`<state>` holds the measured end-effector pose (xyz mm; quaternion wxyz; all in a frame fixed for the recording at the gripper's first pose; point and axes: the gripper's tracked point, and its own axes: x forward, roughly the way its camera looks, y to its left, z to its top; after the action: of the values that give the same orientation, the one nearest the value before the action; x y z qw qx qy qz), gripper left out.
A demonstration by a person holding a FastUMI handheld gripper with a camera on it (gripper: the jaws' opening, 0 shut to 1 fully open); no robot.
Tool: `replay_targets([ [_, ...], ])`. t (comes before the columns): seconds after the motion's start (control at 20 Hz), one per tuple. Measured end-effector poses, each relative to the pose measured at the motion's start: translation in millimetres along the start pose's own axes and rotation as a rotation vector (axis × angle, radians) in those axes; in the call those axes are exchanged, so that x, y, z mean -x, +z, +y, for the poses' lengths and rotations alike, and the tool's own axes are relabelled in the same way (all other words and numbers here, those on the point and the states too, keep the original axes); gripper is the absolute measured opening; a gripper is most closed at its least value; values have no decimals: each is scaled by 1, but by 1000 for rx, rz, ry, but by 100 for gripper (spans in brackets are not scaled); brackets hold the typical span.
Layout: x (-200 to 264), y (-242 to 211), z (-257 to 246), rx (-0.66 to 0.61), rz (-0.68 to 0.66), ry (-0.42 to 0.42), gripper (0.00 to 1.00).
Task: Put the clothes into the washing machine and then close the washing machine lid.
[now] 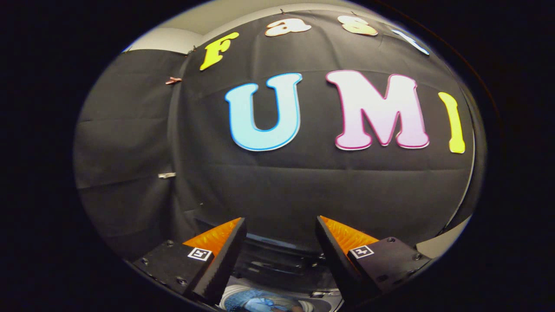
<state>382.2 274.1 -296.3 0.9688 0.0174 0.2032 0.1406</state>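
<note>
Above washing machine (277,260), hand-held gripper (281,225) open

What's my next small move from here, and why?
Probably tilt the gripper down toward the washing machine. The fingers stand open with nothing between them and face the black cloth wall, while the machine's round opening, with something bluish inside, shows low between the fingers. Whether the lid still needs closing can't be judged until it comes into view.

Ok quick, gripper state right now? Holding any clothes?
Gripper: open, fingers spread wide with nothing between them, no clothes held. It sits above the washing machine, whose drum opening shows low between the fingers.
</note>
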Motion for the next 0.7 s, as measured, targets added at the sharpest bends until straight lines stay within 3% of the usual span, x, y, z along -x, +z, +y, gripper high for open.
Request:
replay_targets([
  [0.5, -30, -34, -42, 17, 121, -168, 99],
  [0.7, -31, -38, -46, 8, 137, -179, 99],
])
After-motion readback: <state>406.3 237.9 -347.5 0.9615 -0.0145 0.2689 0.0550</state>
